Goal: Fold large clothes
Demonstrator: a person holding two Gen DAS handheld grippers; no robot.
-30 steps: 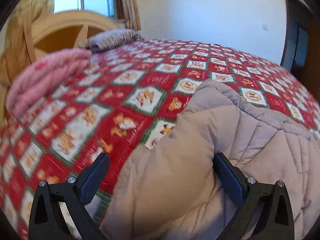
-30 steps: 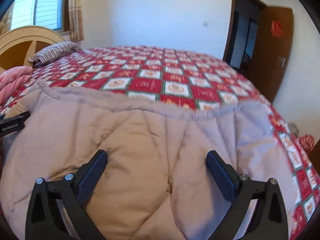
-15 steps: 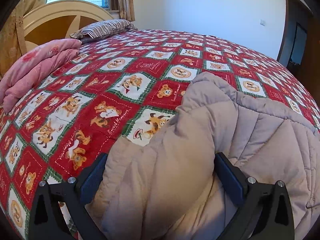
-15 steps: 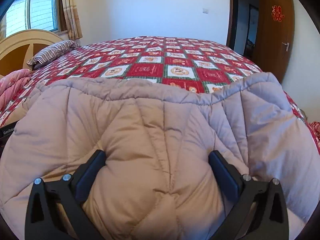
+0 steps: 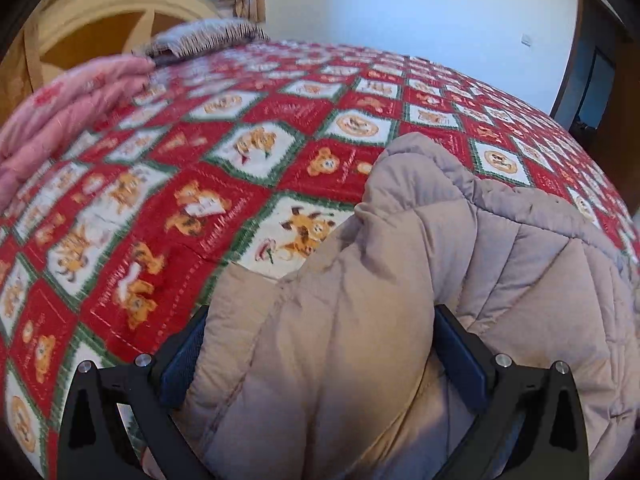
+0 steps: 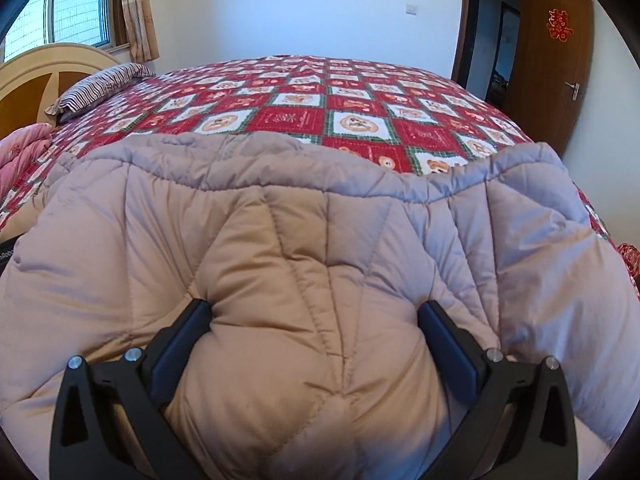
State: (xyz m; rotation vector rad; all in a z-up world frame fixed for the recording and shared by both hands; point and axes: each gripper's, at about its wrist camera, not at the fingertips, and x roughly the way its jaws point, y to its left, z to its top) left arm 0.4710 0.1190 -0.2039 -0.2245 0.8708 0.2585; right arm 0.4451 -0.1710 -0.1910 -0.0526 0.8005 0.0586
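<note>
With both hands busy on the same garment, this looks like the middle of a fold, not the start or the finish. The puffy beige quilted coat [image 6: 304, 248] lies on the bed [image 6: 360, 100], on the red teddy-bear bedspread, bunched up at the near edge and nowhere near flat.

The left hand-held gripper [image 5: 320, 344] has a fat roll of the coat's left side sitting between its fingers. The right hand-held gripper [image 6: 316, 332] has the same thing going on with a thick bulge nearer the middle. In both views the padding fills the gap and presses against the pads, so I'd call both clamped on the fabric, even though the fingers stand pretty wide because the stuff is so bulky.

My guess at the step: carrying the grabbed near part forward over the rest of the coat. The next move needs both sides lifted and laid down together, so the far hem [image 6: 280, 160] lines up and nothing twists. Puffy fill like this springs back, so it probably wants pressing down after release.

Folded pink blanket [image 5: 68, 108] and striped pillow [image 6: 100, 88] sit well apart, near the headboard.
</note>
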